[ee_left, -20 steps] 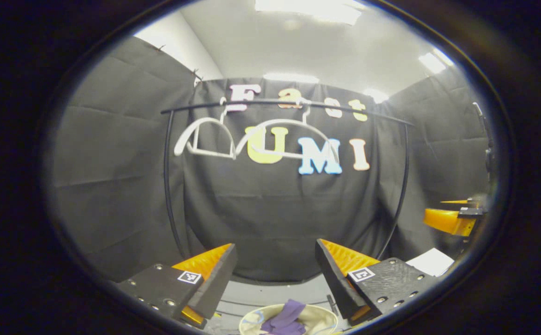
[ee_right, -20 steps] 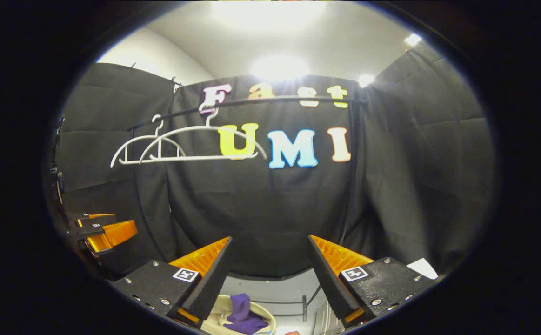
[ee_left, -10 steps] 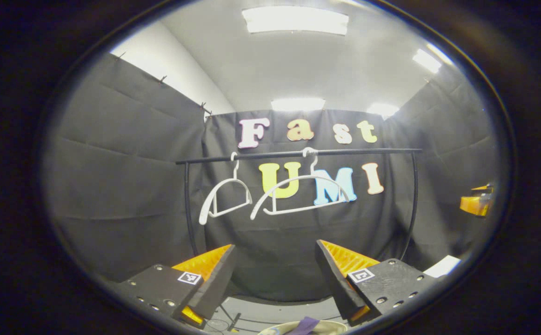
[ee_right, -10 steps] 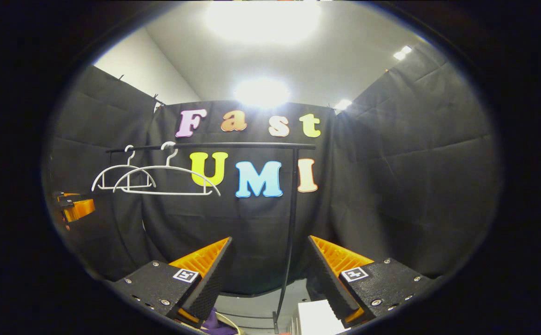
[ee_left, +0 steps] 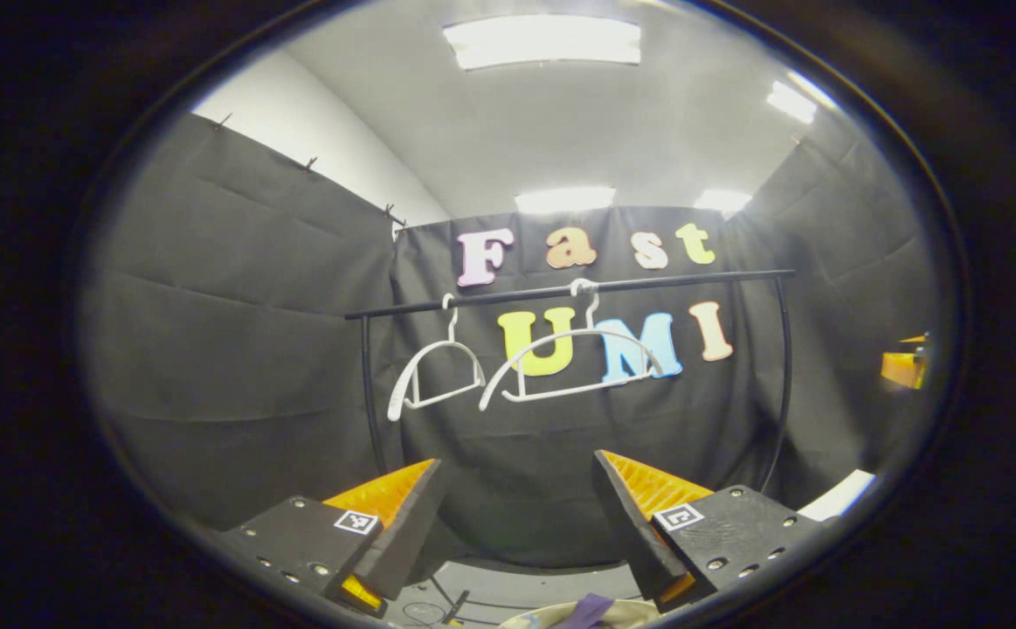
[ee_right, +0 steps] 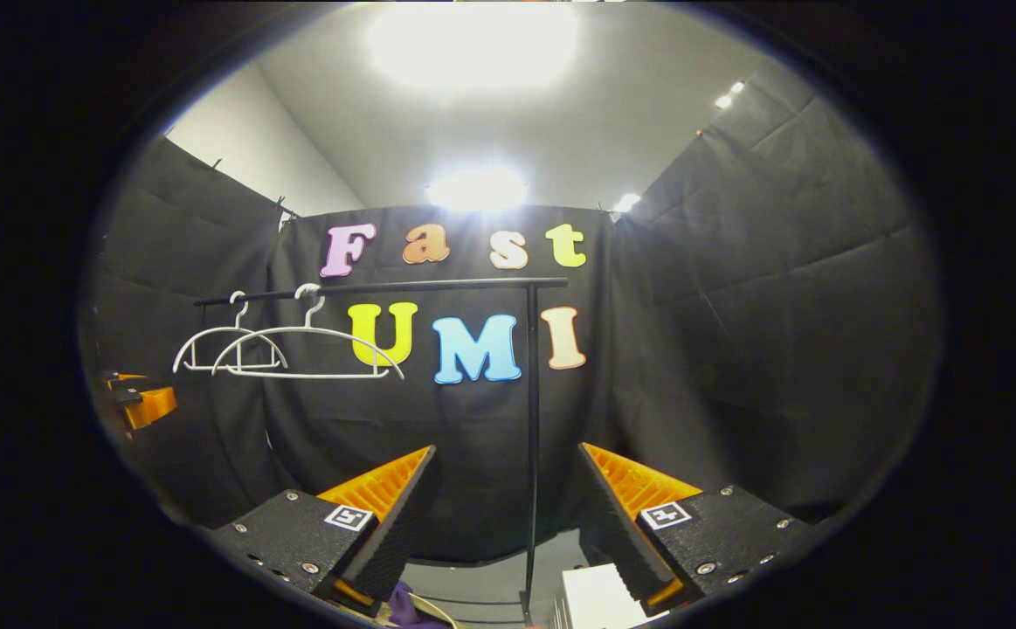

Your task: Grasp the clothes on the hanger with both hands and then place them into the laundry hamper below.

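The left hand-held gripper (ee_left: 516, 515) is released, its fingers spread wide with nothing between them; the right hand-held gripper (ee_right: 503, 511) is likewise spread and empty. Below them, purple clothes (ee_left: 584, 610) lie in the laundry hamper (ee_left: 542, 618) on the floor — a corner of the cloth (ee_right: 403, 605) shows beside the right gripper too. Farther off, two white hangers (ee_left: 569, 367) hang bare on the black rail (ee_left: 560, 290).

Left claw (ee_left: 516, 515) spread wide with nothing between, two bare hangers (ee_left: 570, 362) on rail (ee_left: 560, 289), purple cloth (ee_left: 586, 610) in hamper (ee_left: 529, 618) below
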Motion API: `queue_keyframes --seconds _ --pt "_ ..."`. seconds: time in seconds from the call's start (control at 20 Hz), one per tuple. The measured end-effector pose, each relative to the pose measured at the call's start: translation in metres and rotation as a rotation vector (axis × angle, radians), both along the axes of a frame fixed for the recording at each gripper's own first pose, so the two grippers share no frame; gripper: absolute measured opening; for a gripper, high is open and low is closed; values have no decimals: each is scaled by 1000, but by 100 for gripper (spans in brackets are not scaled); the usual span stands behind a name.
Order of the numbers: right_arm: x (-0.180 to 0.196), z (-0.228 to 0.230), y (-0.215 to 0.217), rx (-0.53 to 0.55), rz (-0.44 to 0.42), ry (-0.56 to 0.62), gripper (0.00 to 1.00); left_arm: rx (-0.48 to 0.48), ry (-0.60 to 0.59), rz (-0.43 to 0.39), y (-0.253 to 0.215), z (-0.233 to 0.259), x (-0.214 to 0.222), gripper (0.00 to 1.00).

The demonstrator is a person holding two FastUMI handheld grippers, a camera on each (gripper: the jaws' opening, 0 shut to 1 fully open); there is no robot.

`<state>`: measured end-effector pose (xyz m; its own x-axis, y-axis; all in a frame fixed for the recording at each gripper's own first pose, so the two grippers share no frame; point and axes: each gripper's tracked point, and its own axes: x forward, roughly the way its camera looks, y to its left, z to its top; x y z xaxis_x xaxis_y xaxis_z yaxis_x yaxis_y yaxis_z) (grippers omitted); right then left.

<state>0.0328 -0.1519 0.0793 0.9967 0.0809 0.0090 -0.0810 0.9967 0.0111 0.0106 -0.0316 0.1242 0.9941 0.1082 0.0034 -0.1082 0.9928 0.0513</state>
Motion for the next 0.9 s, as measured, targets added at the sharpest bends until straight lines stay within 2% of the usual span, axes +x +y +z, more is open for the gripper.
queue_keyframes --seconds 0.25,0.3,0.65,0.7,0.85,0.9 --pt "3 -4 3 0 3 3 95 4 -17 7 0 3 -4 100" --pt "4 -4 3 5 4 3 95 9 -18 9 0 4 -4 98" --pt "7 -6 9 37 4 13 95 15 -16 25 2 1 -7 98" --pt "8 -6 9 37 2 11 95 13 -16 27 2 1 -6 100" --pt "11 -8 13 36 3 20 95 9 -14 36 4 0 -8 98" --pt "12 -8 14 36 4 23 95 8 -15 34 3 0 -7 100"
